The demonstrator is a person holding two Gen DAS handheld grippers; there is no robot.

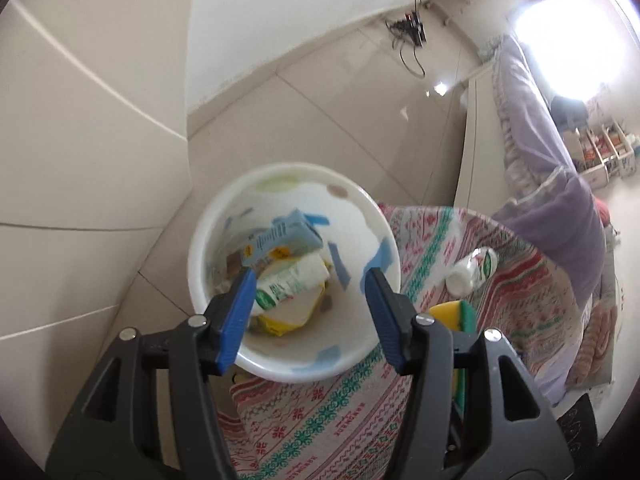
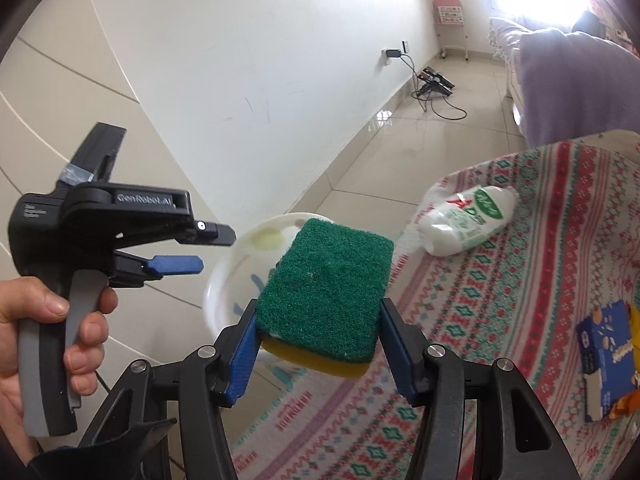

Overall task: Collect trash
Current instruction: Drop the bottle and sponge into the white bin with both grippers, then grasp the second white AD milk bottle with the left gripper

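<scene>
Two tongs: right gripper (image 2: 318, 336) clamps sponge (image 2: 326, 288); left gripper (image 1: 308, 316) parted, empty. Centre sponge above bin (image 1: 224, 208) before release.

Open left claw (image 1: 310, 312) above bin (image 1: 208, 280) (holding cartons (image 1: 288, 280)).

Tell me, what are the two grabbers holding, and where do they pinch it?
The right gripper pinches the green-and-yellow sponge by its two side edges, near the end closest to the camera. The left gripper holds nothing; its jaws stand open above the white bin.
</scene>
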